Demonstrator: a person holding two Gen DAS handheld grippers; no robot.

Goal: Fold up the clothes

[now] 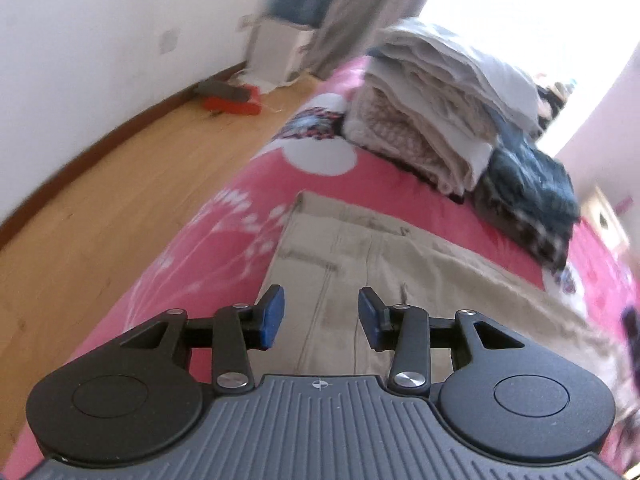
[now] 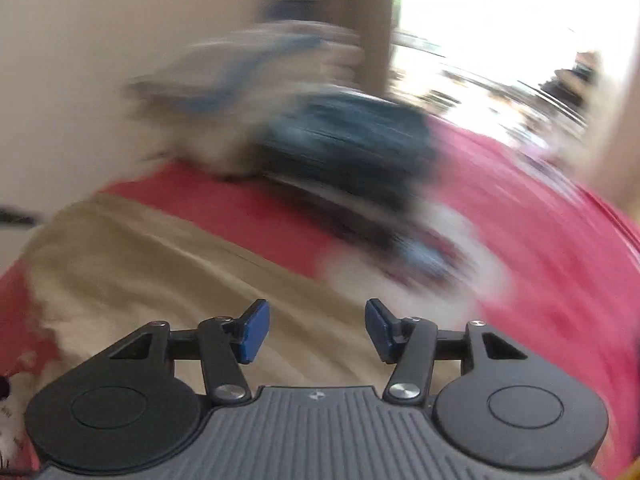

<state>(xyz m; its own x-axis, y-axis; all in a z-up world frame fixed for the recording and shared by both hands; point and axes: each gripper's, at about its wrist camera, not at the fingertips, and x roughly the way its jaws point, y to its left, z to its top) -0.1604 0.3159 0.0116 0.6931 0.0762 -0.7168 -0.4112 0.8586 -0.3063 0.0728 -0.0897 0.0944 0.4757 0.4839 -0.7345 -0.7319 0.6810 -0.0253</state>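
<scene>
Beige trousers (image 1: 372, 264) lie flat on a pink bed cover (image 1: 224, 216), waistband toward the far side. My left gripper (image 1: 321, 318) hovers above them, open, nothing between its blue pads (image 1: 272, 316). In the right wrist view, badly blurred, the same beige trousers (image 2: 160, 276) spread under my right gripper (image 2: 317, 330), which is open and empty. A stack of folded pale clothes (image 1: 436, 112) and a dark folded garment (image 1: 528, 188) sit beyond the trousers.
The bed's left edge drops to a wooden floor (image 1: 120, 184), where a red and grey object (image 1: 232, 98) lies by the white wall. A water dispenser (image 1: 284, 20) and a curtain (image 1: 360, 4) stand at the back. A bright window (image 2: 500, 12) lies beyond the bed.
</scene>
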